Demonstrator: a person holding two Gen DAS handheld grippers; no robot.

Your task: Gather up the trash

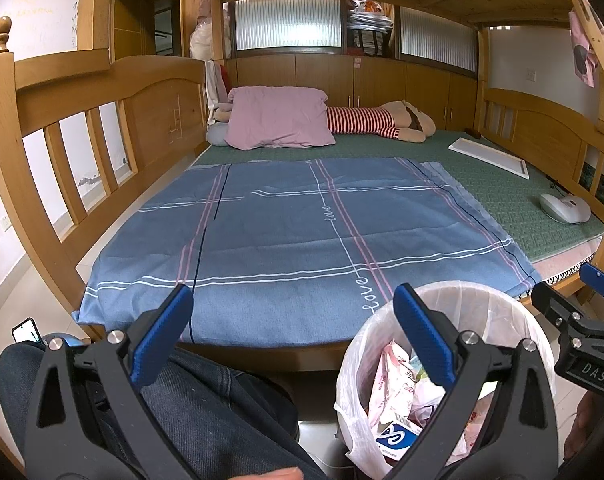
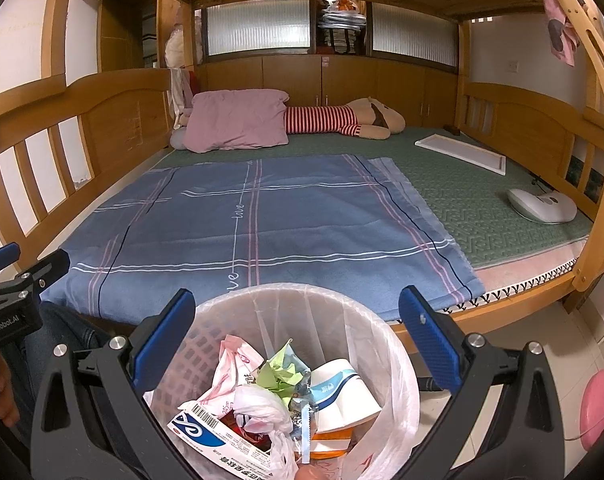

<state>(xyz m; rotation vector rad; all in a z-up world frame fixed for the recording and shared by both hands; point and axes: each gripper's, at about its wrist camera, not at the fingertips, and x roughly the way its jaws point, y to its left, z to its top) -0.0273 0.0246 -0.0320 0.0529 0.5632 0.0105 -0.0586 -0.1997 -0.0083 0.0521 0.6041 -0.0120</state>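
- Your left gripper (image 1: 290,332) has its jaws wide apart and holds nothing; it hangs over your knee, just left of the trash bin (image 1: 478,292).
- Your right gripper (image 2: 298,334) is wide apart too and holds nothing; it sits right over the bin, looking down into it.
- The trash is in the bin already: a blue and white box (image 2: 222,438), a pink wrapper (image 2: 234,364), a green crumpled paper (image 2: 280,374), a paper cup (image 2: 344,386) and a soft white bag (image 2: 258,404); the pile looks close to the top.
- The blue sheet (image 2: 222,220) on the bed looks bare; I can see no scrap left on it, so the job looks nearly done.
- To finish well, look slowly along the bed and the floor for any missed bits; the white pad (image 2: 542,206) and the white board (image 2: 462,152) do not look like trash, so leave them.
- If you drop more in, let go low over the middle of the bin so nothing bounces out; keep clear of the thin liner (image 2: 386,360) so you do not snag it.
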